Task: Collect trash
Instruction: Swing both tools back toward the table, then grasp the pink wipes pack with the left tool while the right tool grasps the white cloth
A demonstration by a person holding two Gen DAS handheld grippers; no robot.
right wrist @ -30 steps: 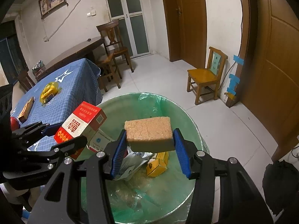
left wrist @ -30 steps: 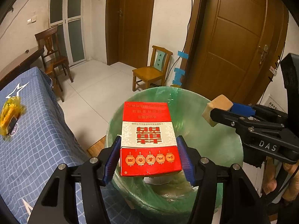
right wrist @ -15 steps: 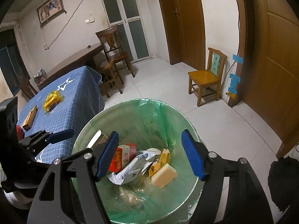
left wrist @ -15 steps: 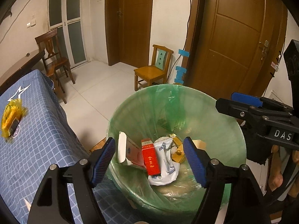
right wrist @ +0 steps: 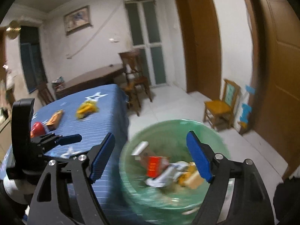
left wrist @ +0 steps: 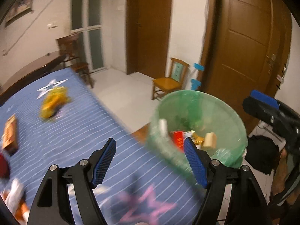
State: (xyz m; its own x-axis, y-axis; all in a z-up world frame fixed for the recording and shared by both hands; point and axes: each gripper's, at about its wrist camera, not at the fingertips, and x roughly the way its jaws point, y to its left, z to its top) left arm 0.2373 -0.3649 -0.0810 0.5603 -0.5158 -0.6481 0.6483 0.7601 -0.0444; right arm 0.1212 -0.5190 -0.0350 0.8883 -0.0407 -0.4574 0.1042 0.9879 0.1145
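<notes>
left gripper [left wrist: 149, 161]: jaws apart, empty, just widened
right gripper [right wrist: 150, 157]: jaws apart, empty, just widened
bin [right wrist: 215, 131]: red box [right wrist: 154, 166], sponge [left wrist: 210, 140] inside

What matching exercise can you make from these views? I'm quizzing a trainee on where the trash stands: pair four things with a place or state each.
Things:
1. red box
2. yellow wrapper
3. left hand-held gripper
4. small wooden chair

Places or states:
A. on the blue tablecloth
B. open, nothing between its jaws
C. on the floor beside the brown door
D. inside the green-lined bin

Pairs: 1-D, 2-A, 3-B, 4-C
</notes>
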